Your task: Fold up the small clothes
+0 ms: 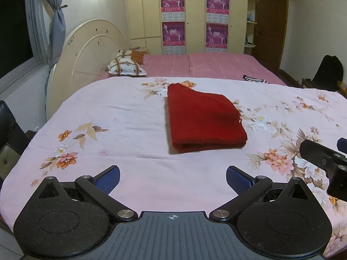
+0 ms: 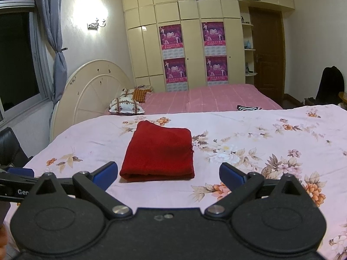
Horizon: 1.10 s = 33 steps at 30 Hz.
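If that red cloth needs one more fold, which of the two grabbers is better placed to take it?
Probably the right gripper: its open jaws sit just short of the red cloth's near folded edge. The left gripper, also open, has a wide strip of flowered sheet before the cloth.

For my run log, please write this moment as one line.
red cloth: folded, on flowered sheet | left hand-held gripper: open, empty | right hand-held gripper: open, empty

One folded red cloth [image 1: 203,119] lies mid-frame on one floral sheet [image 1: 130,117]. Two tools: left tool [image 1: 172,178], right tool [image 2: 167,174]. Four posters [image 1: 172,0] upper centre, two pillows [image 1: 126,66] at left.
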Each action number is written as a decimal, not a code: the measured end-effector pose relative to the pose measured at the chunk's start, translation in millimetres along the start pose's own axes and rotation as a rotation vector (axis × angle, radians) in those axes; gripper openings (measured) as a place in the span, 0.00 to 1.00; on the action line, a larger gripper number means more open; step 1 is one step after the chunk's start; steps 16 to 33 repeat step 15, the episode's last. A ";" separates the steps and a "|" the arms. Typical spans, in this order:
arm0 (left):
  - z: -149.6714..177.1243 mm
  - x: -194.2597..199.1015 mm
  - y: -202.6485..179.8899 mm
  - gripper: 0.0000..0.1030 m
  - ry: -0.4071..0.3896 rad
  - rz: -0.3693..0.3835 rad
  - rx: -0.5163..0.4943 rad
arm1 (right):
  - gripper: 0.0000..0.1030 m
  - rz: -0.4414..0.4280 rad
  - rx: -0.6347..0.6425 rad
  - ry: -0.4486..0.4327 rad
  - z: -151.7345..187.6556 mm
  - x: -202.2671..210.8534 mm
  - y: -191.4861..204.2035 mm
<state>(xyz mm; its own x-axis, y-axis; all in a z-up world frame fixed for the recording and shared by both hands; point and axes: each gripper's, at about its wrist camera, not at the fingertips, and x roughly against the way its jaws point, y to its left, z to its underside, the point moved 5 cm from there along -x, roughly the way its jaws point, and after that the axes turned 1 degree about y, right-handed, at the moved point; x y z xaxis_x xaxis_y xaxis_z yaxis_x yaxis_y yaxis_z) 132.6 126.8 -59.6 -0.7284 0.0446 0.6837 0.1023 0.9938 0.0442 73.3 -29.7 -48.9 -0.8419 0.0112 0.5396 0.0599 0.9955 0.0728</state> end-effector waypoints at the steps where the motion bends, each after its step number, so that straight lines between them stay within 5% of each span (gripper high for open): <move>1: -0.3 -1.3 -0.6 1.00 0.002 0.000 -0.001 | 0.97 0.000 -0.001 0.002 0.0 -0.7 -0.7; 33: -4.3 -12.9 -6.4 1.00 -0.018 0.034 -0.027 | 0.97 0.009 -0.004 0.020 2.5 -9.9 -1.0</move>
